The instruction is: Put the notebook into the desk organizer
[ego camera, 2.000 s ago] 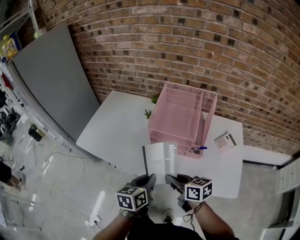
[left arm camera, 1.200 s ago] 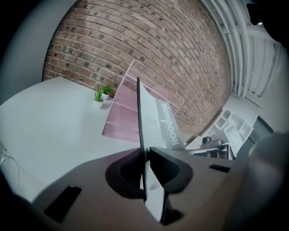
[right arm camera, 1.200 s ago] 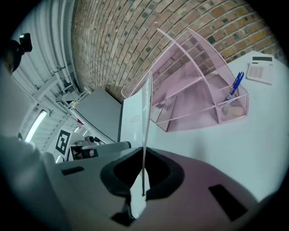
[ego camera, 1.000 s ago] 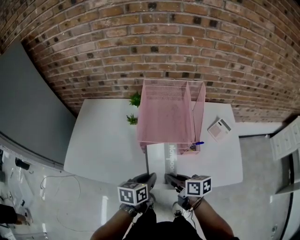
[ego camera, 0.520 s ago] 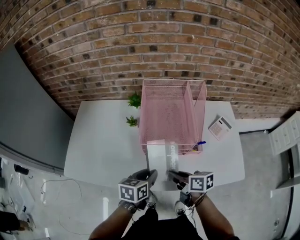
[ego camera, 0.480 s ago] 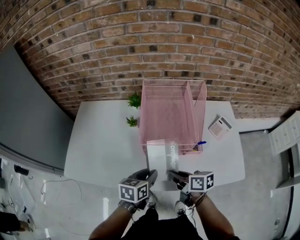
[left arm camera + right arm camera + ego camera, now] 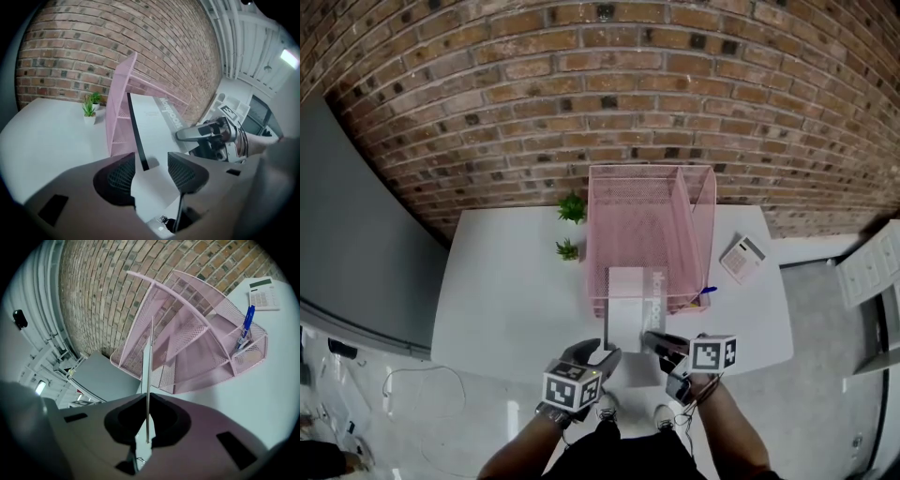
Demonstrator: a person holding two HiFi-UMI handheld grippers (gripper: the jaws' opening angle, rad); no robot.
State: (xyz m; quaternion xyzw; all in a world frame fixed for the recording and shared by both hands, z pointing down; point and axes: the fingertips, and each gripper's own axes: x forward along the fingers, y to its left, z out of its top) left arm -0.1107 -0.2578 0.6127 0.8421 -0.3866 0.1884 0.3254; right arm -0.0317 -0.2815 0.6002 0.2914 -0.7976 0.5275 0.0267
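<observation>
The pink mesh desk organizer (image 7: 642,225) stands at the back of the white table (image 7: 506,281). A white notebook (image 7: 628,314) with a grey band and a black spine (image 7: 133,124) is held on edge, its far end at the organizer's front. My right gripper (image 7: 661,342) is shut on its near right edge, and the right gripper view shows the notebook (image 7: 149,376) edge-on between the pads, pointing at the organizer (image 7: 197,348). My left gripper (image 7: 151,160) has just been opening. Its pads (image 7: 123,174) stand apart, with the notebook's near corner between them untouched.
Two small potted plants (image 7: 572,206) (image 7: 568,249) stand left of the organizer. A blue pen (image 7: 244,326) sits in its front right cup and a calculator (image 7: 744,257) lies to its right. A grey board (image 7: 356,234) leans at the far left.
The notebook has moved forward, so its far end now overlaps the organizer's front. My left gripper's jaws have opened off the notebook, while the right gripper kept its grip and moved forward.
</observation>
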